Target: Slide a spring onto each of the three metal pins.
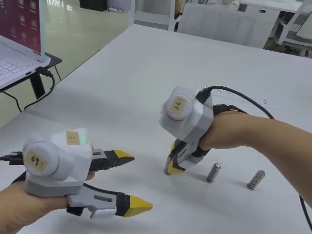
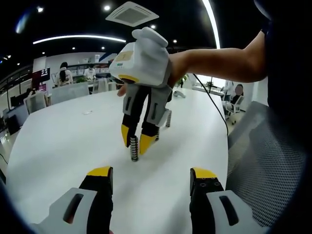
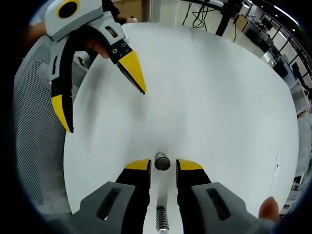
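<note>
One spring-covered pin (image 2: 134,150) stands upright on the white table (image 1: 126,83), directly between the yellow tips of the right gripper (image 2: 136,140), which points down at it from above. In the right gripper view, the pin's round metal end (image 3: 162,161) sits between that gripper's tips (image 3: 162,165), with a thin gap on either side and spring coils visible further back between the jaws. The jaws are drawn narrow around the pin, but whether they actually pinch it cannot be told. In the head view, two more pins already wearing springs stand just to the right of the right gripper (image 1: 170,166), one near (image 1: 213,172) and one a little further off (image 1: 256,179), apart from each other. The left gripper (image 1: 138,181) hovers over the table at the lower left, well apart from the pins, its jaws spread wide with nothing between them. A black cable (image 1: 243,97) runs from the right gripper across the table. An open laptop (image 1: 19,39) sits on a side stand at the upper left.
</note>
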Available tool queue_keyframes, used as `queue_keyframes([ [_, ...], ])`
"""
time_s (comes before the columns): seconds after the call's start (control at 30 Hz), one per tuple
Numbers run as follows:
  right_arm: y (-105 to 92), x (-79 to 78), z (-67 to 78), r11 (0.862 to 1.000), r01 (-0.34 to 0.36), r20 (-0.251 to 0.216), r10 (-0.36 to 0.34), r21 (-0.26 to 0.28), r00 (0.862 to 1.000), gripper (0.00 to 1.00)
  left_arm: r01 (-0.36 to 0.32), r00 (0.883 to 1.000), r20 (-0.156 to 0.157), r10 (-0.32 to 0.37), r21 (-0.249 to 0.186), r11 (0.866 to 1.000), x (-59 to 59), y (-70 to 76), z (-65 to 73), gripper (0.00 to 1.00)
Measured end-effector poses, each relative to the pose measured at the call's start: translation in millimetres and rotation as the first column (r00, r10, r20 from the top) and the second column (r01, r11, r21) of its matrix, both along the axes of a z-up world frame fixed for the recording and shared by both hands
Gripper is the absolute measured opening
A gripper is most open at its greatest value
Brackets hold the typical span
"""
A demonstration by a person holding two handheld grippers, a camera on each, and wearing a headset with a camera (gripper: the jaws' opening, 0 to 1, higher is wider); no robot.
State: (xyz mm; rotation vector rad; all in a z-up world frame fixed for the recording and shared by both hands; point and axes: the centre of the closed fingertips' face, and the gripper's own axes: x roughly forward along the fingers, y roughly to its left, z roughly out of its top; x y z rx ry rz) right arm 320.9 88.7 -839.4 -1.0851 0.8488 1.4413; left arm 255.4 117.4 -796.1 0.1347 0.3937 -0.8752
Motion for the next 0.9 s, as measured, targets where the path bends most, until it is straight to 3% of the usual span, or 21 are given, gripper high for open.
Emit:
queue_keyframes([
  [0.23, -5.9, -2.8, 4.5, 0.998, 0.039, -0.027, -0.038, 0.043, 0.999, 0.2, 0.012, 1.0, -0.002, -0.012, 0.005, 1.0, 0.1, -4.0, 1.0, 0.59],
  [0.5, -15.2, -2.4, 13.9, 0.995, 0.071, -0.028, -0.069, 0.077, 0.997, 0.21, 0.019, 1.0, -0.001, -0.019, 0.009, 1.0, 0.8, -6.7, 2.8, 0.6],
  [0.9, -24.0, -14.8, 27.0, 0.983, 0.106, -0.038, -0.102, 0.151, 0.994, 0.21, 0.02, 1.0, 0.002, -0.02, 0.016, 1.0, 1.0, -8.9, 4.2, 0.6],
])
